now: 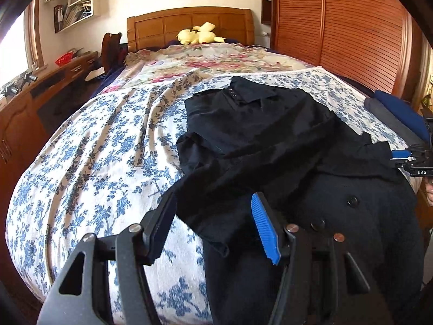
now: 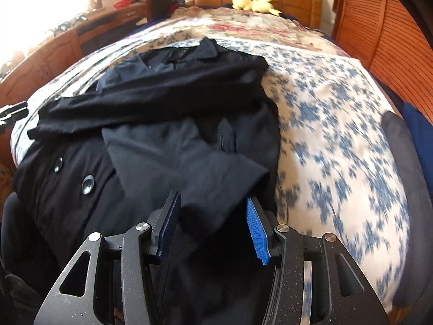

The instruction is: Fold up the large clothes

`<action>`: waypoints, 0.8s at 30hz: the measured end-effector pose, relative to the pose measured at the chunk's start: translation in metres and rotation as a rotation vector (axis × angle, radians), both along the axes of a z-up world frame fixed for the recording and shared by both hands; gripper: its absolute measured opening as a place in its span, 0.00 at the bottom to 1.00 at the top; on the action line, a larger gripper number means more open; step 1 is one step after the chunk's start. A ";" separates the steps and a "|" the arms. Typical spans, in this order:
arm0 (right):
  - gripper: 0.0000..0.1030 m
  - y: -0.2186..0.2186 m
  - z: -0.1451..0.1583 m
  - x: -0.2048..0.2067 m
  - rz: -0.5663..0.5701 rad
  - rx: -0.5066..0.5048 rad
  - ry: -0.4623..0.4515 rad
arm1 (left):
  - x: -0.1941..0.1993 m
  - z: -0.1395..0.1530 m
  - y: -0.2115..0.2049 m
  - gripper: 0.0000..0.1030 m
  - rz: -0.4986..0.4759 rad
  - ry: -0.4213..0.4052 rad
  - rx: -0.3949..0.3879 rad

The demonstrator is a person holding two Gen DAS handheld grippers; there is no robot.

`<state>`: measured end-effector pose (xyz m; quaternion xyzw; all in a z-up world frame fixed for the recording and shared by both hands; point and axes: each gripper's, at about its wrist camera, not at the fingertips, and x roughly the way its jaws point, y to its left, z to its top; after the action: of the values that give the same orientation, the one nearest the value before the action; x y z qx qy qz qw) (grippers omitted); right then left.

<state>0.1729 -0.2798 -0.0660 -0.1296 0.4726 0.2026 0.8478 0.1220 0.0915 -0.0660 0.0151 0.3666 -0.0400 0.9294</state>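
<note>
- here's the black coat (image 1: 259, 135) spread out on the bed, on the blue-flowered sheet (image 1: 94, 149), collar end toward the wooden headboard (image 1: 189, 23) and hem end at the near edge.
- left gripper (image 1: 213, 211) sits over the coat's near left edge, jaws wide apart; a fold of black cloth lies in the gap between the two fingers, and nothing is pinched.
- its blue ribbed pad (image 1: 263, 227) is just beside the cloth; whether it touches, cannot tell.
- right gripper (image 2: 213, 208) is wide open too, with a sleeve cuff (image 2: 216, 187) lying between its fingers, loose, not clamped.
- from the right wrist view, that sleeve is folded across the coat's front, and the other sleeve (image 2: 151, 108) lies crosswise higher up, over the chest.
- two round buttons (image 2: 88, 184) show on the coat's front panel, left of the folded sleeve.
- the right-hand view is blurred over the sheet on the right side.
- in the left wrist view the right gripper also peeks in at the far right edge, near the end of the crosswise sleeve.
- a yellow plush toy (image 1: 200, 33) rests at the headboard, on a pink-flowered quilt (image 1: 205, 59) that covers the far half of the bed.
- dark blue and grey folded items (image 1: 397, 113) sit at the right edge of the bed, well apart from the coat.
</note>
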 end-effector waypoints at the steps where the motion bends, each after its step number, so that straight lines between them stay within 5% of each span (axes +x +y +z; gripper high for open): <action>1: 0.48 -0.001 0.003 -0.006 -0.002 -0.004 -0.003 | -0.003 0.001 -0.001 0.55 -0.004 0.006 0.003; 11: 0.52 0.001 0.036 -0.026 -0.042 -0.043 -0.064 | -0.017 0.006 0.001 0.55 -0.008 0.005 -0.006; 24: 0.58 -0.027 0.018 -0.038 -0.139 -0.045 -0.025 | -0.029 -0.029 -0.006 0.55 -0.006 0.082 0.001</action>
<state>0.1354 -0.3069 -0.0479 -0.1183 0.4742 0.1309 0.8625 0.0929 0.0858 -0.0945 0.0148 0.4045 -0.0432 0.9134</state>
